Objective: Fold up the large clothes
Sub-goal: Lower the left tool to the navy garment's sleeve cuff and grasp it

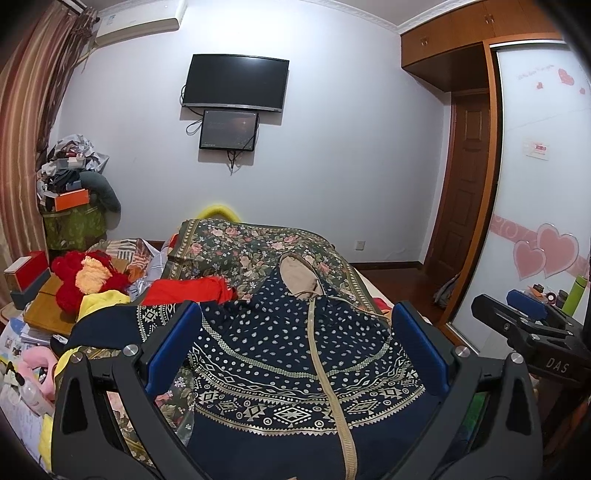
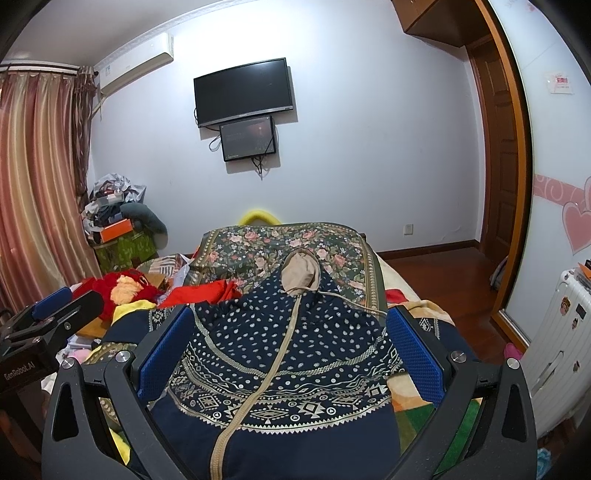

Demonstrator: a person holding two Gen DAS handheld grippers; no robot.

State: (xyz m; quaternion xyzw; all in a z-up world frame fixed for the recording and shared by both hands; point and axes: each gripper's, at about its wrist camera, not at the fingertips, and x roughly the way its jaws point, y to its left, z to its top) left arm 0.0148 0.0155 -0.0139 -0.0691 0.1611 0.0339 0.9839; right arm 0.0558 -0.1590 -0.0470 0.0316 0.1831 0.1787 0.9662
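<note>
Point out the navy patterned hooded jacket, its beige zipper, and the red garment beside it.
navy patterned hooded jacket (image 1: 258,332), left wrist view, dotted chest panel.
beige zipper (image 2: 280,349), right wrist view, middle of the strip.
red garment (image 1: 184,290), left wrist view, flat middle.

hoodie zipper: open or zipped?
Zipped. On the navy hoodie the beige zipper runs as one closed line from hood to hem in both views.

We see 2 grippers, the left gripper (image 1: 295,347) and the right gripper (image 2: 291,347), and both are spread wide with nothing held. We count 1 dark blue hooded jacket (image 1: 295,369) with 1 tan zipper (image 1: 325,369). There is 1 flowered blanket (image 1: 251,247) and 1 red cloth (image 1: 184,290). On the wall we count 2 screens, the big screen (image 1: 236,83) and the small screen (image 1: 228,130), and 1 air conditioner (image 1: 136,27). We see 2 pink hearts (image 1: 546,254).
</note>
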